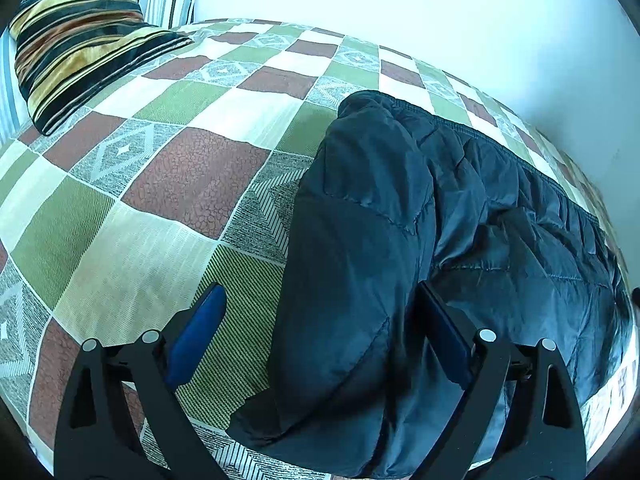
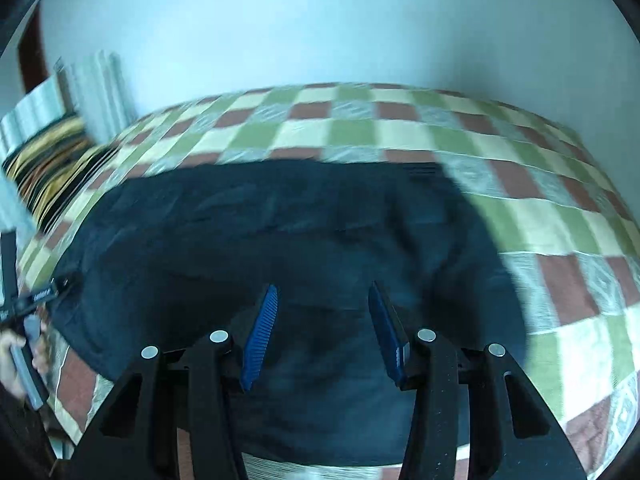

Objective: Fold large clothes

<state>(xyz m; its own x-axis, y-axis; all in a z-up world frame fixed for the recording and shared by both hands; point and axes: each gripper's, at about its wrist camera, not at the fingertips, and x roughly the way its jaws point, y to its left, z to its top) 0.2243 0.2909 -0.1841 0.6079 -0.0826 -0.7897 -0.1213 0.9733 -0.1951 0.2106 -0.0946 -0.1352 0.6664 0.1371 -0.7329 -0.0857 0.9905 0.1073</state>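
Note:
A dark navy puffer jacket [image 1: 440, 220] lies folded on a checked bedspread [image 1: 168, 184], its long edge running toward the far right. My left gripper [image 1: 320, 290] hangs over the jacket's near left end with its jaws wide apart. A thick fold of the jacket lies between the blue pads [image 1: 196, 340], and neither pad presses on it. In the blurred right wrist view the jacket [image 2: 280, 232] spreads across the middle. My right gripper [image 2: 323, 288] hovers above it, jaws partly apart with nothing gripped.
A striped brown and gold cushion [image 1: 76, 52] rests at the far left of the bed, against striped fabric. A pale wall [image 1: 440, 8] rises behind the bed. A person's hand [image 2: 12, 356] holding the other gripper shows at the left edge of the right wrist view.

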